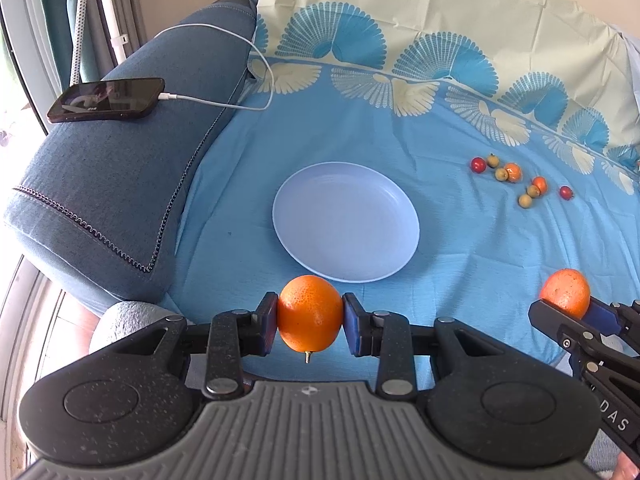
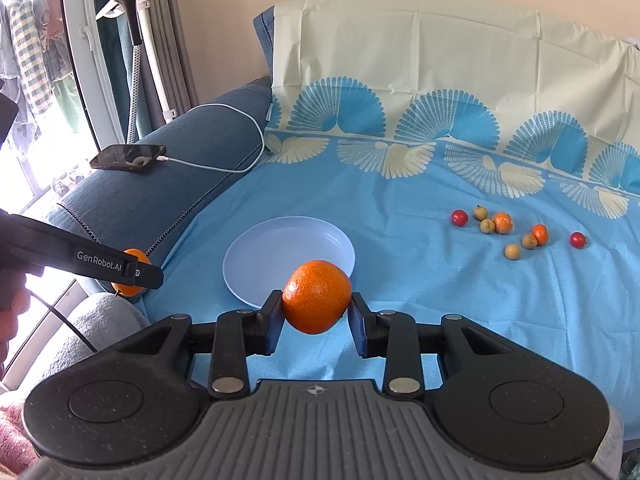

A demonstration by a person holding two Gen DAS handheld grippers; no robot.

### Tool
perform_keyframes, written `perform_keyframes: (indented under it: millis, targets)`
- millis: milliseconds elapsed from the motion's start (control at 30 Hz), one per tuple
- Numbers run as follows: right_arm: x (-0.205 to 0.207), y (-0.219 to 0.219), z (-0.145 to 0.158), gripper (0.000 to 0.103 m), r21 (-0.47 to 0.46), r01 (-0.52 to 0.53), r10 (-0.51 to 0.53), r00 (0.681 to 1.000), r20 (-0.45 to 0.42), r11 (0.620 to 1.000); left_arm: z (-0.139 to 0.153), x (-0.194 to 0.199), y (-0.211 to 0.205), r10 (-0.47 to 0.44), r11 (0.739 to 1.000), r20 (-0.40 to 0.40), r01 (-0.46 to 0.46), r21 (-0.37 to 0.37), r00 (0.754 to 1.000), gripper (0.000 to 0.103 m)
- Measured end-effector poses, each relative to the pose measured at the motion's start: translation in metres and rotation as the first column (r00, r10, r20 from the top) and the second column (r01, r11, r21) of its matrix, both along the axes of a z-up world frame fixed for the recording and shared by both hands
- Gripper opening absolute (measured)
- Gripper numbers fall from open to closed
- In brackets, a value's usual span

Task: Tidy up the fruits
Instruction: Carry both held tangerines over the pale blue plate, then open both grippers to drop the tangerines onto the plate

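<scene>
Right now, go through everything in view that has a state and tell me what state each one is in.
Left claw: shut on the left orange.
Right claw: shut on the right orange.
Plate: empty, flat on the blue cloth.
Small fruits: loose on the cloth, off the plate.
Phone: lying flat, charging cable plugged in.

I see two orange fruits, one [image 1: 310,312] with a yellowish stem nub, the other [image 2: 317,297] speckled. The plate [image 1: 346,222] is pale lavender-blue. The cloth [image 1: 460,240] is sky blue with cream and blue fan patterns. Small fruits [image 1: 516,178] are red, orange and olive-tan. The armrest [image 1: 120,184] is denim blue; the phone [image 1: 106,99] black, its cable [image 1: 224,40] white.
</scene>
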State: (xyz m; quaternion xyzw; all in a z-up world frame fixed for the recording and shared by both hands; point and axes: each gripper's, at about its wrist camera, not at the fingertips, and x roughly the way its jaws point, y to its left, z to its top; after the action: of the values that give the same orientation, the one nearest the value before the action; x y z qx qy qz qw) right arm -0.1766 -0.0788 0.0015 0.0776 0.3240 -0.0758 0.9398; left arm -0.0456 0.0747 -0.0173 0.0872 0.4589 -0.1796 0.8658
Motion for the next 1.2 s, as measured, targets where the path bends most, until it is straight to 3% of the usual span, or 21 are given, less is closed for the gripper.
perform_keyframes:
  millis: [300, 800, 1200]
  targets:
    - [0.028, -0.006, -0.013, 0.036, 0.012, -0.009, 0.009, 0.999, -0.035, 1.0, -0.011, 0.03, -0.014, 0.004, 1.0, -0.027, -0.004, 0.011, 1.0, 0.038]
    - [0.105, -0.016, -0.053, 0.036, 0.035, -0.02, 0.024, 0.993, -0.119, 0.999, -0.054, 0.095, -0.056, -0.008, 0.998, -0.081, 0.013, 0.055, 0.997, 0.038]
    - [0.164, -0.016, -0.096, 0.036, 0.036, -0.041, 0.048, 0.975, -0.217, 0.999, -0.107, 0.148, -0.077, 0.023, 0.987, -0.128, -0.002, 0.161, 0.992, 0.038]
